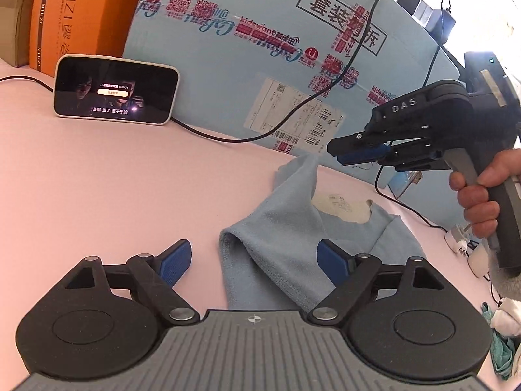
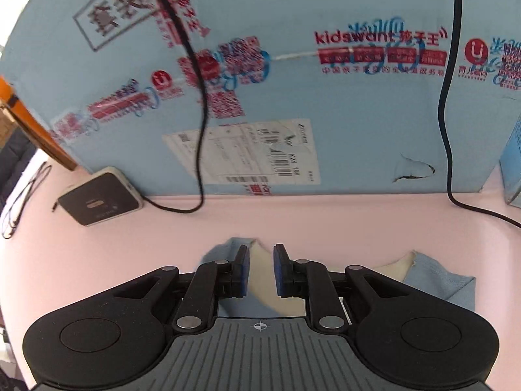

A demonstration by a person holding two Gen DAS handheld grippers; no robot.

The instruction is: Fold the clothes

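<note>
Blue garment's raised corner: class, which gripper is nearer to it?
Right. The right gripper sits right at the raised corner of the blue garment; the left gripper is open over its near hem, well short.

Bright, fisheye-warped edges, right view blurred

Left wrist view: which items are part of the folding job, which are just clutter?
In the job:
- light blue garment, on the pink table
- left gripper, open over its hem
- right gripper, nearly closed by a raised corner

Lying about:
- phone, screen lit
- black cable
- blue printed box
- orange box
</note>
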